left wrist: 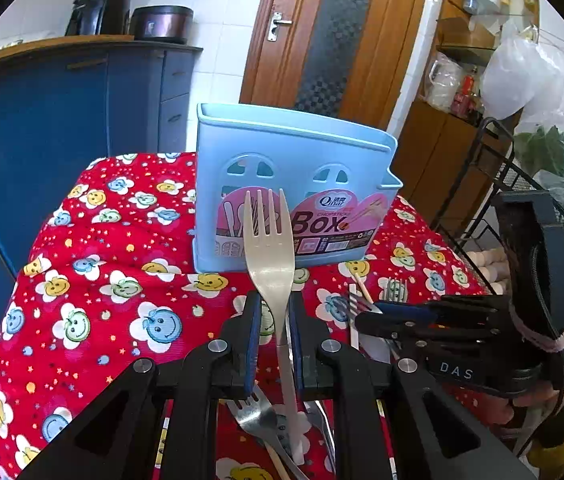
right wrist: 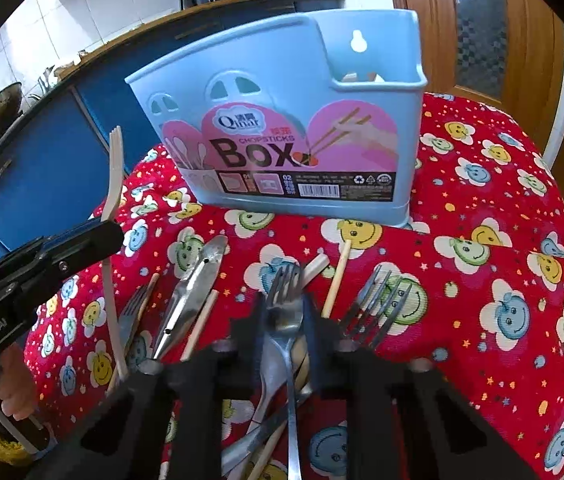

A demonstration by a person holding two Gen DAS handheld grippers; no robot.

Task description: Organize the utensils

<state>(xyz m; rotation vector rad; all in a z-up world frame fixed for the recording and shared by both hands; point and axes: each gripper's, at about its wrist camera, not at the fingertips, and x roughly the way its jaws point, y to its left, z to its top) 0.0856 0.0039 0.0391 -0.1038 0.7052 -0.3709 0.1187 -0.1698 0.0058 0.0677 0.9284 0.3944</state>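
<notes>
Left tongs are gripping a pale fork, right tongs are clamping a steel fork at lower centre; next, probably lifting both into the box.

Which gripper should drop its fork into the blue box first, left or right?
Left. The left gripper holds its pale fork lifted, tines up, facing the blue box. The right gripper has only just clamped a metal fork low in the pile.
</notes>
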